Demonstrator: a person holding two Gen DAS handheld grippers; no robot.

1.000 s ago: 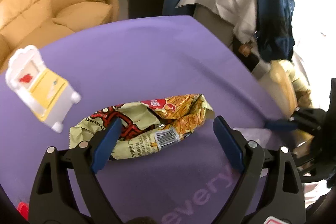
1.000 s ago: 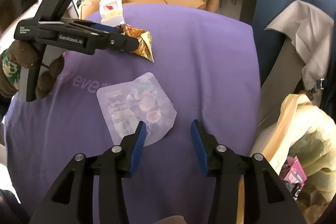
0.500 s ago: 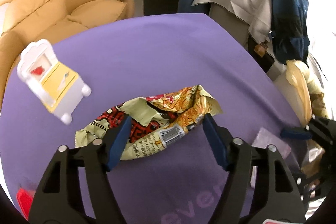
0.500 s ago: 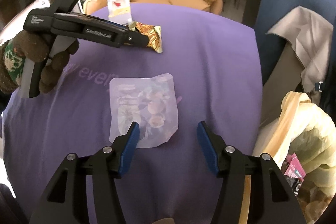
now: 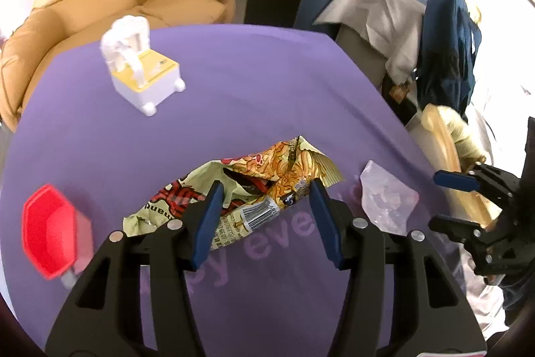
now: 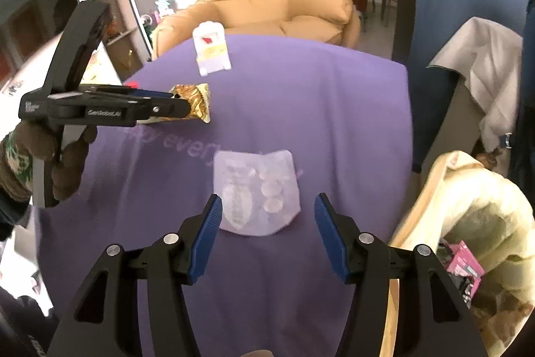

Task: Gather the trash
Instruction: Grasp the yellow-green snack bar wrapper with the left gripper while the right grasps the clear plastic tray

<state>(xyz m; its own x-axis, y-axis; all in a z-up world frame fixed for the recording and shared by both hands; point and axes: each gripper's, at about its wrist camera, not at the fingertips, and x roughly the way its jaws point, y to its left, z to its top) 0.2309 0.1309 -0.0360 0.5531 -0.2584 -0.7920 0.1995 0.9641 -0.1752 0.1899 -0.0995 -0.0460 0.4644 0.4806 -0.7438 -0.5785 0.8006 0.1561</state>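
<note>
Left gripper (image 5: 265,189) fingers closing around snack wrapper (image 5: 234,189); right gripper (image 6: 267,216) fingers open, clear packet (image 6: 257,193) between. White toy chair (image 5: 143,72), red cup (image 5: 46,236) nearby on purple bench (image 5: 250,89).

A round table draped in a purple cloth (image 5: 267,82) with faint pale lettering carried a small white and yellow plastic toy chair (image 5: 142,74) near its far edge and a red hexagonal plastic cup (image 5: 46,238) at its left. Beyond stood a tan leather armchair (image 6: 267,2) and a grey cloth-draped chair (image 5: 378,12) with a dark blue jacket (image 5: 448,46).
</note>
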